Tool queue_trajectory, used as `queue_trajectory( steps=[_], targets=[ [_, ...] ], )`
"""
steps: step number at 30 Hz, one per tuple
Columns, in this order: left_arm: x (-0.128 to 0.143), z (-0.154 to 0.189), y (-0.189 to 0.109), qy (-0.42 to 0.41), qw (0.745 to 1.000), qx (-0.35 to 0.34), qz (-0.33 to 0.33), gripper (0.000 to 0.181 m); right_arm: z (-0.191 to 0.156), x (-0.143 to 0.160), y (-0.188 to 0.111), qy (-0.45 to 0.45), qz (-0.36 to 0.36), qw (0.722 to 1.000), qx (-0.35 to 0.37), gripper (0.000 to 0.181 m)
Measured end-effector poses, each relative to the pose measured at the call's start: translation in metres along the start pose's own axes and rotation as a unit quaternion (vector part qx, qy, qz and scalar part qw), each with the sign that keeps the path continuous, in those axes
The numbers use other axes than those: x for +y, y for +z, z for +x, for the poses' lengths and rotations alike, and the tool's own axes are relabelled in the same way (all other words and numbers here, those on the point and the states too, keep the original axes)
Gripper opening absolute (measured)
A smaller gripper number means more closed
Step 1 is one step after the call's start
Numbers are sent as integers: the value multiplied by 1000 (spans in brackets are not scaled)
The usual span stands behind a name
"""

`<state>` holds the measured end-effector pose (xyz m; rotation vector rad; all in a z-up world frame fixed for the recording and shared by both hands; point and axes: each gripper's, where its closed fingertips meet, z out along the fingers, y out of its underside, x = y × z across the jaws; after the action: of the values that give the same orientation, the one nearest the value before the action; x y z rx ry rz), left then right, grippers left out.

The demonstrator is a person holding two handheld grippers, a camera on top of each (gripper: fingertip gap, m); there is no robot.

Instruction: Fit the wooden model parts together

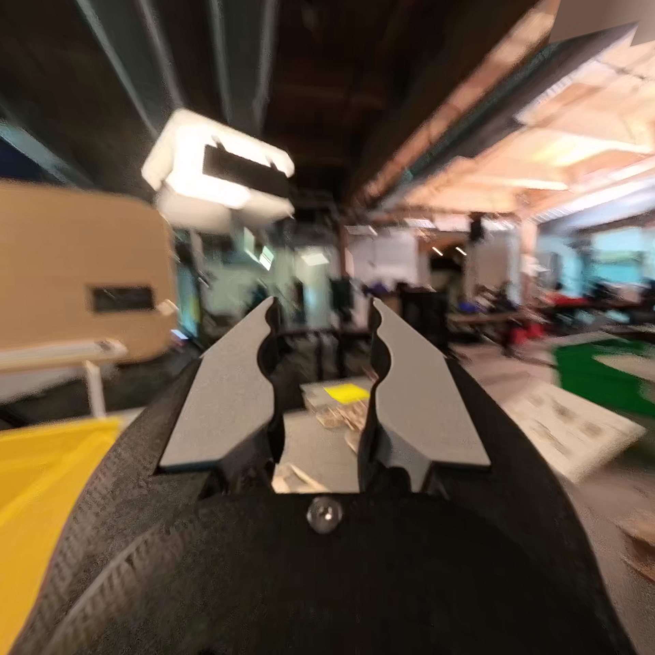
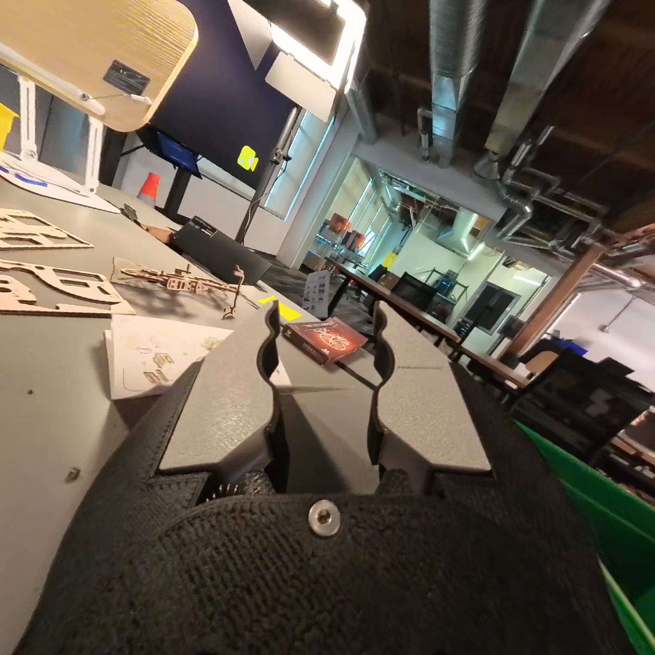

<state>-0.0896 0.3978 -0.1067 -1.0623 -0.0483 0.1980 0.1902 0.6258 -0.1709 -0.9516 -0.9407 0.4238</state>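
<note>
In the right wrist view a partly built wooden model (image 2: 184,281) lies on the grey table (image 2: 53,407), far ahead and left of my right gripper (image 2: 324,312). Punched-out wooden part sheets (image 2: 56,290) lie at the left, and a paper instruction sheet (image 2: 156,354) lies beside the left finger. The right gripper is open and empty, low over the table. The left wrist view is blurred. My left gripper (image 1: 324,304) is open and empty, raised above the table (image 1: 319,446). Blurred wooden pieces (image 1: 340,414) show between its fingers.
A dark red model box (image 2: 324,340) sits near the table's far edge. A yellow note (image 2: 283,308) lies beyond it. A green bin (image 2: 602,524) stands at the right; it also shows in the left wrist view (image 1: 602,372). A yellow object (image 1: 42,496) is lower left.
</note>
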Motion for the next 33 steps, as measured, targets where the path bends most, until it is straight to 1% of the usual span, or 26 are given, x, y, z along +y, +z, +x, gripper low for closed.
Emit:
queue_trajectory(
  steps=[1, 2, 3, 4, 5, 7, 9, 11, 12, 14, 15, 17, 19, 20, 21, 24, 25, 28, 31, 33],
  targets=[
    [13, 11, -8, -38, 997, 46, -48, 45, -1, 0, -3, 10, -1, 1000, -3, 52],
    [20, 21, -19, -69, 991, 84, -82, 41, -1, 1, -6, 19, -4, 1000, -1, 52],
    [23, 26, -30, -90, 986, 98, -102, 40, 0, 0, -11, 23, -8, 1000, 5, 52],
    [21, 26, -41, -101, 985, 90, -109, 44, 0, -2, -16, 22, -8, 1000, 12, 52],
    [16, 24, -51, -103, 986, 74, -110, 51, 0, -4, -21, 16, -4, 1000, 16, 52],
    [2, 26, -71, -85, 989, 56, -109, 62, -1, -9, -28, 1, 3, 1000, 24, 52],
    [-11, 30, -90, -36, 991, 45, -119, 67, -4, -11, -30, -10, 4, 1000, 24, 51],
    [-20, 32, -109, 43, 989, 36, -135, 67, -5, -7, -30, -26, -12, 999, 29, 48],
    [-20, 32, -119, 91, 983, 29, -154, 67, -5, -5, -30, -38, -20, 998, 36, 47],
    [-18, 31, -139, 173, 964, 17, -202, 66, -4, -4, -31, -67, -26, 996, 51, 44],
    [-18, 33, -147, 196, 955, 15, -221, 67, -5, -5, -32, -77, -29, 995, 54, 44],
    [-26, 39, -160, 214, 950, 16, -227, 70, -9, -7, -32, -85, -29, 995, 50, 45],
    [-34, 39, -169, 206, 952, -1, -227, 73, -14, -10, -30, -94, -23, 994, 41, 46],
    [-32, 35, -174, 194, 950, -14, -244, 75, -16, -10, -28, -98, -23, 994, 38, 46],
    [-28, 31, -178, 182, 946, -22, -269, 80, -17, -9, -26, -101, -26, 994, 37, 47],
    [-6, 12, -191, 156, 920, -47, -356, 99, -18, -9, -18, -105, -32, 993, 42, 46],
    [1, 6, -194, 148, 912, -55, -377, 102, -19, -9, -15, -104, -34, 993, 43, 47],
    [8, -12, -186, 137, 911, -84, -381, 103, -24, -5, -11, -114, -44, 992, 33, 47],
    [17, -16, -180, 126, 902, -79, -404, 107, -24, -1, -11, -118, -54, 991, 35, 47],
    [15, -19, -175, 130, 905, -80, -398, 106, -24, 4, -11, -103, -60, 992, 31, 47]
  ],
)
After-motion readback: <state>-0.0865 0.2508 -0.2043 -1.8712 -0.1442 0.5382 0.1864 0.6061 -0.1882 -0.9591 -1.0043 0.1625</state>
